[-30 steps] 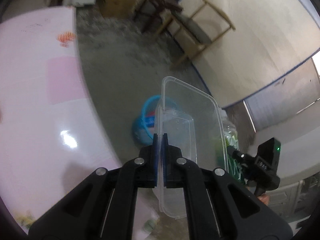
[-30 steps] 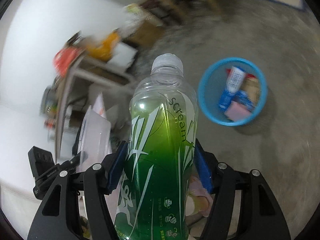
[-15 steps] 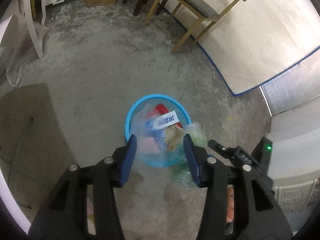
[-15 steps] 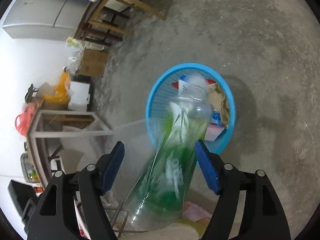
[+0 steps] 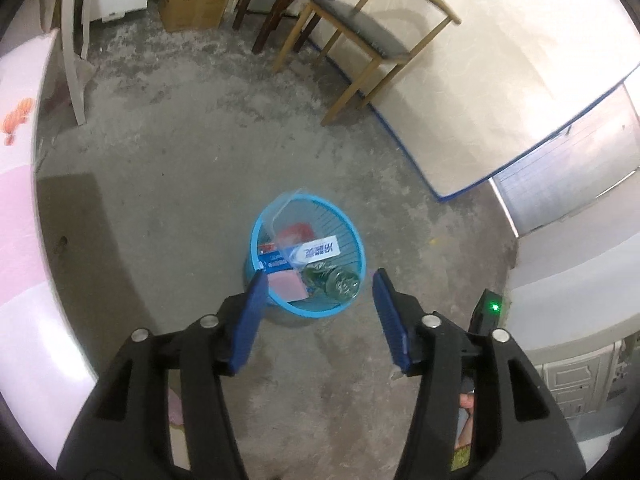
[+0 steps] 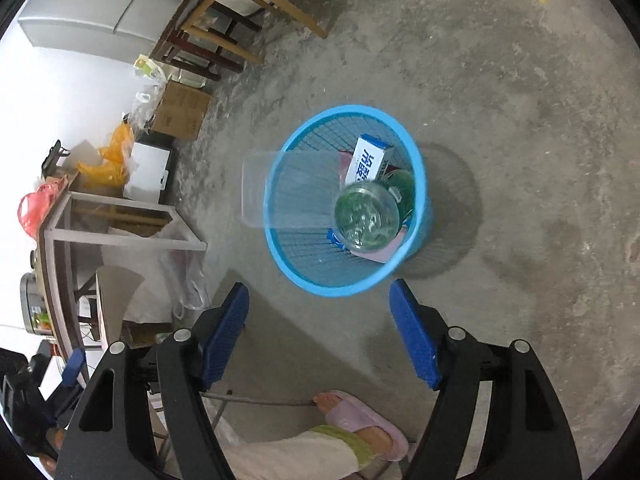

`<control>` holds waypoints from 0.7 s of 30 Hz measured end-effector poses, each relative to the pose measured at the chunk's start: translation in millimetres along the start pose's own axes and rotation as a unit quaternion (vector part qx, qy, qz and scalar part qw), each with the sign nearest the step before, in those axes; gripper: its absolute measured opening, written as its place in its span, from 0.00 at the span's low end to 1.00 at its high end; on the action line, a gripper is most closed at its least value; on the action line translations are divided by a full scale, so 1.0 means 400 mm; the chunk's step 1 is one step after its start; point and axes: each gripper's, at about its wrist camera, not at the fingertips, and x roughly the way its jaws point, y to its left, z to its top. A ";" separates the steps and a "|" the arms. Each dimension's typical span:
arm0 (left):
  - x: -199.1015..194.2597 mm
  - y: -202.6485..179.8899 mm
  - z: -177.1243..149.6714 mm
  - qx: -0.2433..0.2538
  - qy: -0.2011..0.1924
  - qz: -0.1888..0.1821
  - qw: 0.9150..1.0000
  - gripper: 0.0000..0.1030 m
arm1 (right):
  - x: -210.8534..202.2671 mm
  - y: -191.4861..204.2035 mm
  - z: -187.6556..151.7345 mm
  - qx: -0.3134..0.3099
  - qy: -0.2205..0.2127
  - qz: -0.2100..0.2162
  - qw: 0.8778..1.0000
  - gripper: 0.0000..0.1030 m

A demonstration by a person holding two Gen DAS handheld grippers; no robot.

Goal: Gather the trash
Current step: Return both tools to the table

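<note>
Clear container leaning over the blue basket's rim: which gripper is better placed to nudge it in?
Probably left. The left gripper, jaws just opened and empty, points nearly straight at the clear container in the blue basket; from the right gripper, also just opened and empty, it lies off left.

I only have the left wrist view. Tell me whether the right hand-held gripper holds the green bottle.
Observer: No. The right hand-held gripper is open, its jaws have just been opening, and nothing is between them. The green bottle sits in the blue basket.
Operator: Report the clear container.
Observer: The clear plastic container leans inside the basket, one end sticking out over the rim.
Operator: Check the floor near that gripper.
Observer: A foot in a pink slipper stands on the floor, near the bottom of the picture.
</note>
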 end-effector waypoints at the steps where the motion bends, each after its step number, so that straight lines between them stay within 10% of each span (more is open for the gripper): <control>1: -0.022 0.003 -0.005 0.003 -0.007 0.001 1.000 0.54 | -0.017 0.001 -0.006 -0.003 -0.003 0.002 1.000 0.69; 12: -0.373 0.125 -0.193 0.017 -0.096 0.021 0.995 0.69 | -0.162 0.187 -0.091 -0.110 -0.016 0.040 0.993 0.75; 21: -0.662 0.352 -0.406 -0.063 -0.208 0.132 0.967 0.75 | -0.188 0.612 -0.317 -0.342 0.035 0.122 0.931 0.75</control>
